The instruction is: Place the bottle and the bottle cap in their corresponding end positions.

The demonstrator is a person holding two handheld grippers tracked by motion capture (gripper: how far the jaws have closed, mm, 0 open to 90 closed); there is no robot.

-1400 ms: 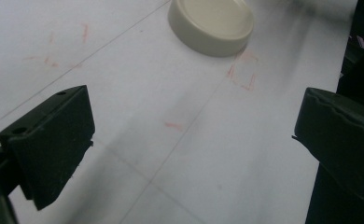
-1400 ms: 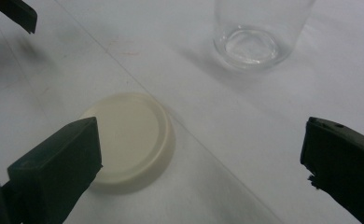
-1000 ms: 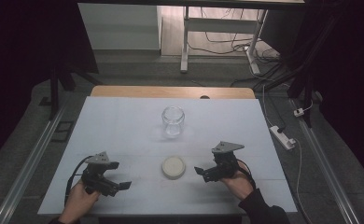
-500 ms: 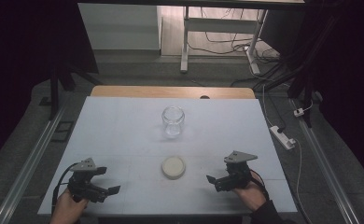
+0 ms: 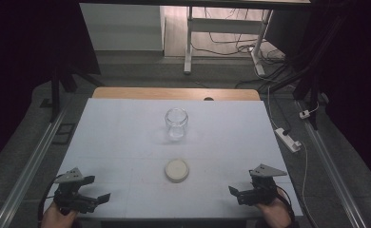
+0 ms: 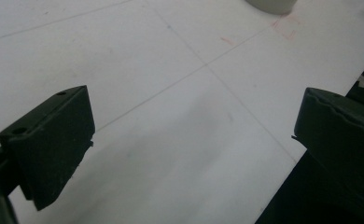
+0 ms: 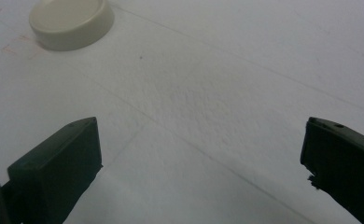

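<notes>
White table (image 5: pixel 126 142) spans most of the high view; its far edge shows a bare wood strip, its near edge is cut off by the bottom of the frame. The surroundings are dark, and the floor beyond is hard to make out apart from some cables and a desk frame.

Glass jar (image 5: pixel 176 123): upright, open-mouthed, on the table's centre line toward the far half. It is clear glass against white, so its outline is faint; contents cannot be told.

Cream lid (image 5: pixel 177 170): round, lying flat on the table, nearer than the jar and well apart from it. In the right gripper view the lid (image 7: pixel 71 22) sits at the upper left, its top edge cropped. In the left gripper view only a sliver of the lid (image 6: pixel 271 4) shows at the top edge.

Left claw (image 5: pixel 95 198): near-left corner of the table, jaws wide apart, nothing between them. The left gripper view confirms this: bare table between the two jaws, the right-hand jaw partly over the dark table edge. The hand holding it is cropped at the frame bottom.

Right claw (image 5: pixel 235 192): near-right corner, jaws also spread wide and holding nothing; the right gripper view shows bare table between them. Both claws are well apart from lid and jar.

Faint reddish marks on the table near the lid; too blurred to read.
</notes>
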